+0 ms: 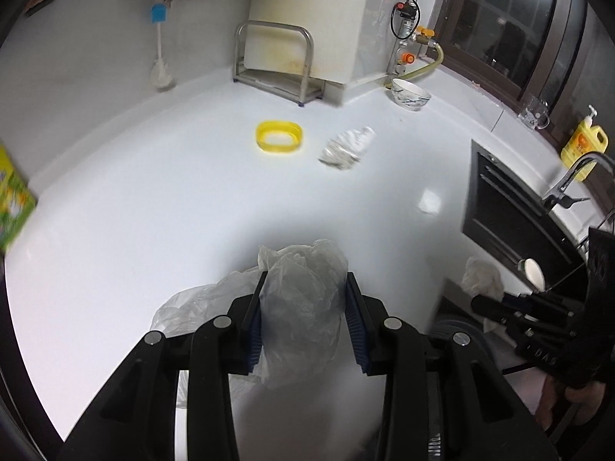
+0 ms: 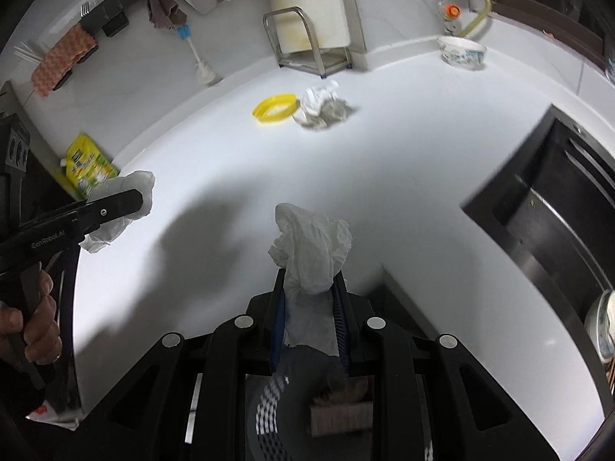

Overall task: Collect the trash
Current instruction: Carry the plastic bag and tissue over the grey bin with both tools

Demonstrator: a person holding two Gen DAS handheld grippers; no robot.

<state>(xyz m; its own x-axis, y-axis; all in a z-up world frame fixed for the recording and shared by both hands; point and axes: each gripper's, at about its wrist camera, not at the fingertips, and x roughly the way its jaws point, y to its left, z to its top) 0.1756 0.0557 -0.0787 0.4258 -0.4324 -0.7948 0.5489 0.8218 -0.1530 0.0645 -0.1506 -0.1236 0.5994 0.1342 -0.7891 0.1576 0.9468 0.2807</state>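
Your left claw [image 1: 303, 319] is clamped on a crumpled plastic bag [image 1: 303, 299], held over the white counter [image 1: 153, 211]. Your right claw [image 2: 309, 315] pinches a white tissue [image 2: 311, 249]. Farther back on the counter lie a wadded paper [image 2: 321, 105] and, just beside it, a yellow ring [image 2: 275, 107].

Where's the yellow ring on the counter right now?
The yellow ring lies far back on the white counter, just left of the crumpled wrapper and in front of the metal rack.
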